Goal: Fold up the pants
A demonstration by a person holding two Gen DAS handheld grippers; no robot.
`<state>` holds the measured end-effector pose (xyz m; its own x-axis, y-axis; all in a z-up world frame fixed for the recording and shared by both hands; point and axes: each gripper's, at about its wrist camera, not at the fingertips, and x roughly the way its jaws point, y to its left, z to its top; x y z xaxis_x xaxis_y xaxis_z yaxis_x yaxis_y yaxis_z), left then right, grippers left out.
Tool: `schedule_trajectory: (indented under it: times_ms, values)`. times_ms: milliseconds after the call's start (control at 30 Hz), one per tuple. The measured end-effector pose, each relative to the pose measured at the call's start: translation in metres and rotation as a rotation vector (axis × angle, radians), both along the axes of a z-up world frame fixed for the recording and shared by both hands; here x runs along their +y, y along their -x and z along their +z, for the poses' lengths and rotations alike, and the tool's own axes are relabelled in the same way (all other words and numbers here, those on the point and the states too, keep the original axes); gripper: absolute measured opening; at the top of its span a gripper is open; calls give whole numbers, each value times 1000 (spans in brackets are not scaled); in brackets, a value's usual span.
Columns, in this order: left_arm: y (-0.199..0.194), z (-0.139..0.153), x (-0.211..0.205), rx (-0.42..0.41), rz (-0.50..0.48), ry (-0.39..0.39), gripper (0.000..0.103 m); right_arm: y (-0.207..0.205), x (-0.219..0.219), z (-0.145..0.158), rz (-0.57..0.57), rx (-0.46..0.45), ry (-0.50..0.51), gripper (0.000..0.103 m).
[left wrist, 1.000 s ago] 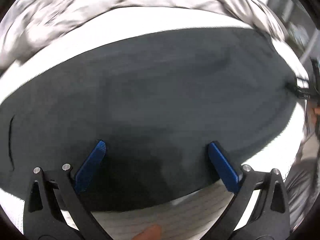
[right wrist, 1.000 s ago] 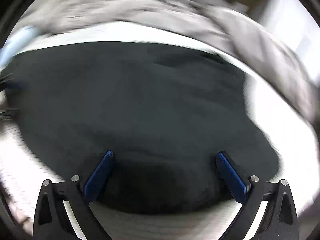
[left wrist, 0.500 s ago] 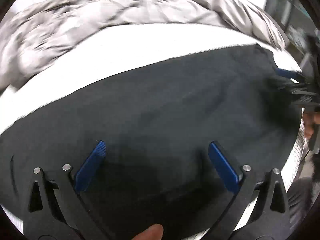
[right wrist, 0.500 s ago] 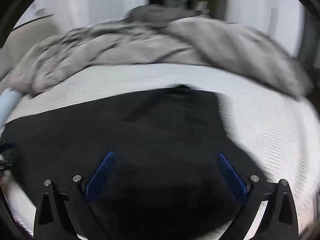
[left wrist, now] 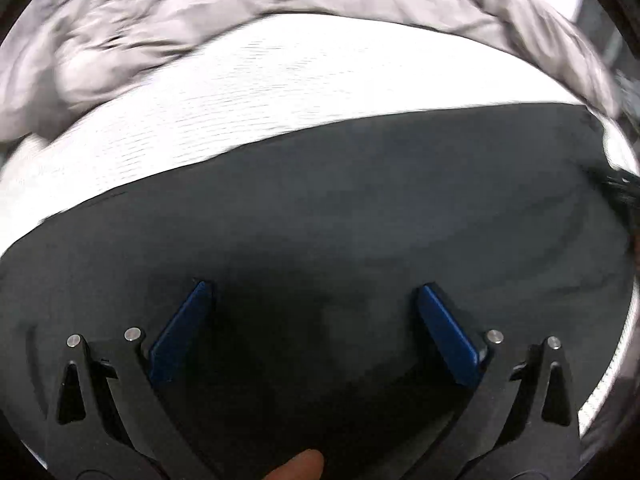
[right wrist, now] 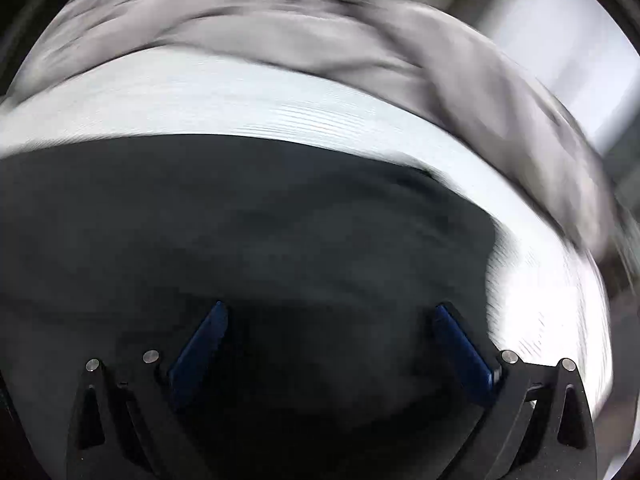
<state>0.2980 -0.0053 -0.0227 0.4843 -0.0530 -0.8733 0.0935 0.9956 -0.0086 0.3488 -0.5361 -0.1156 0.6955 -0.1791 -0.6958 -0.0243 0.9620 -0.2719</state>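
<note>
Black pants [left wrist: 360, 216] lie spread flat on a white ribbed bed sheet [left wrist: 260, 92]. In the right wrist view the pants [right wrist: 260, 220] fill the lower half, with their right edge near the sheet [right wrist: 248, 100]. My left gripper [left wrist: 312, 292] is open and empty, its blue pads low over the dark cloth. My right gripper [right wrist: 330, 312] is open and empty, also low over the cloth. The other gripper shows as a dark blur at the left wrist view's right edge [left wrist: 622, 196]. Both views are motion-blurred.
A rumpled grey duvet [left wrist: 168, 28] is heaped along the far side of the bed, also in the right wrist view [right wrist: 320, 36]. A fingertip [left wrist: 298, 466] shows at the bottom of the left wrist view. The bed's edge is at the right [left wrist: 612, 372].
Both grippers moved over the pants and stay open. The left one has pushed farther onto the cloth; the right view first rose, then dropped close to the cloth again.
</note>
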Motion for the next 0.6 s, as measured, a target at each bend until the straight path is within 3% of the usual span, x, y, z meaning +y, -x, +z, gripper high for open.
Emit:
schedule_trajectory:
  times_ms: [33,100,200,300,433,467,500,600]
  values:
    - [1,1,6,-3,26,0,102,-1,-24,-1,-39,-7,-71,102]
    - [10,11,15,-30,32,75,102,2,-53,5,-43,-3,-231,102]
    - [26,33,2,-88,-43,163,102,15,-57,26,9,-44,-326,102]
    - [34,34,-31,-91,-147,157,102,44,-23,44,145,-104,-275,102]
    - [37,4,-62,-3,-213,46,102,51,32,15,332,16,-157,102]
    - [39,2,-65,-3,-215,51,102,49,42,1,368,59,-105,102]
    - [39,4,-57,-4,-209,73,102,50,44,-7,378,65,-70,101]
    - [55,2,-23,-14,-143,46,102,48,3,-4,327,36,-132,99]
